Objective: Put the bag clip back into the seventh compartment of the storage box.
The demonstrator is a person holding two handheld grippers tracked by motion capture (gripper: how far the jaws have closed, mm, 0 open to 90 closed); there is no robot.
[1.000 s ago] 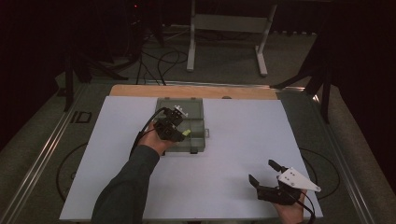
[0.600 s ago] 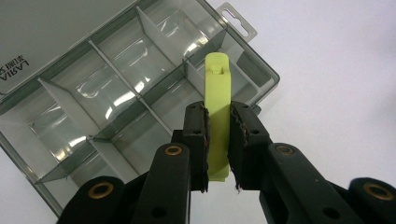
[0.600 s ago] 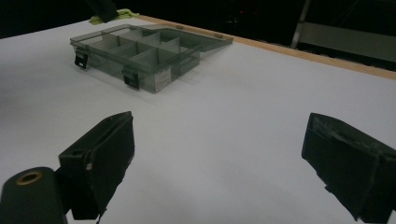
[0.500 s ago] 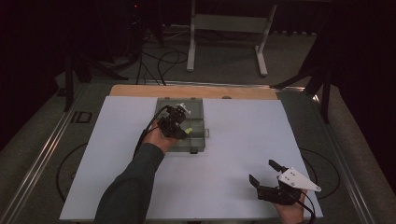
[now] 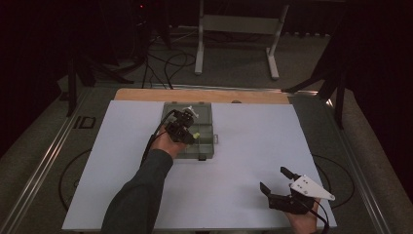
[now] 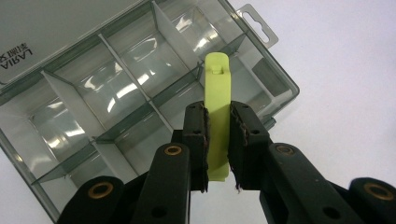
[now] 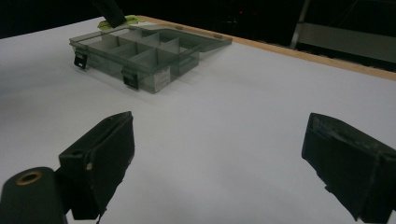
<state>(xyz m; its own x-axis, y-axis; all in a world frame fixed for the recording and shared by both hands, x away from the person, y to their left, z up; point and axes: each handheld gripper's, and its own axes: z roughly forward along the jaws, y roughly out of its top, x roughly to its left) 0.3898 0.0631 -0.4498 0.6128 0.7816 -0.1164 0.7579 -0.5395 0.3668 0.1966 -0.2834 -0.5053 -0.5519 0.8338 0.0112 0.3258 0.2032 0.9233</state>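
Now my left gripper (image 6: 218, 140) clamps the yellow-green piece (image 6: 218, 121) above the organizer box (image 6: 116, 88); I'd probably lower squarely into one compartment. My right gripper (image 7: 219, 163) gapes idle.

left tool (image 5: 187, 127) | shifted slightly over organizer box (image 5: 207, 146) | yellow-green piece (image 6: 217, 112) clamped

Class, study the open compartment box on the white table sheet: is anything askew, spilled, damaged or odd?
Nothing stands out. The clear grey plastic compartment box lies open and intact, its visible compartments empty. The left gripper grips a slim yellow-green plastic piece over it; the right gripper waits open above the white table sheet.
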